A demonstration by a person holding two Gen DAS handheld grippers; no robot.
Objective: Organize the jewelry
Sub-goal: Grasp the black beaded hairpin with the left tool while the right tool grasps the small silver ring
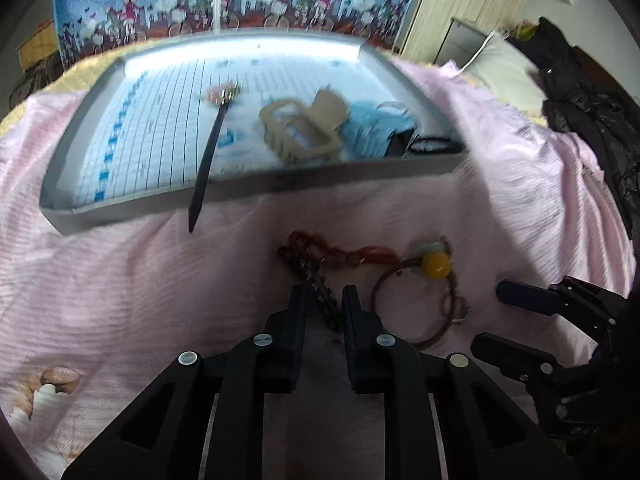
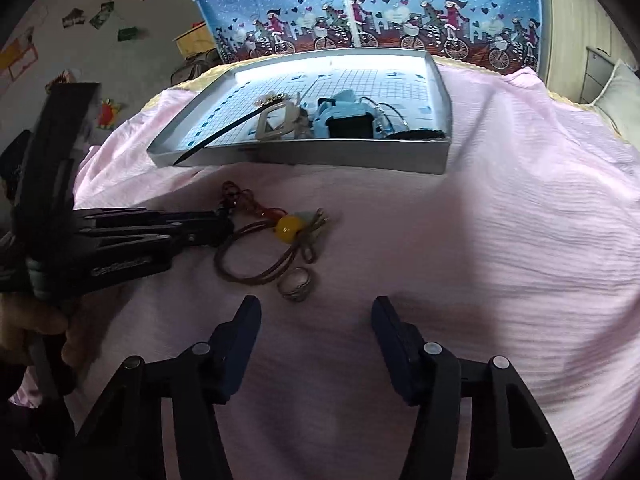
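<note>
My left gripper (image 1: 324,300) (image 2: 226,224) is low over the pink bedspread, shut on a dark beaded bracelet (image 1: 316,284) that trails a red cord (image 1: 372,254). Just right of it lies a brown cord loop with a yellow bead (image 1: 437,265) (image 2: 289,229). A silver ring (image 2: 296,282) rests beside the loop. My right gripper (image 2: 316,312) (image 1: 492,316) stands open, nothing between its fingers, a little behind and right of the ring. Beyond them sits a grey tray (image 1: 256,192) (image 2: 320,156) holding a black hair stick (image 1: 208,160) (image 2: 224,136) that overhangs the front rim, and a beige hair claw (image 1: 304,128).
The tray also holds a blue item (image 2: 340,116) and a black hair tie (image 1: 434,146) at its right front corner. Black clothing (image 1: 592,112) and a pillow (image 1: 500,68) lie to the right. A blue patterned curtain (image 2: 360,8) hangs behind. A hand (image 2: 32,328) grips the left tool.
</note>
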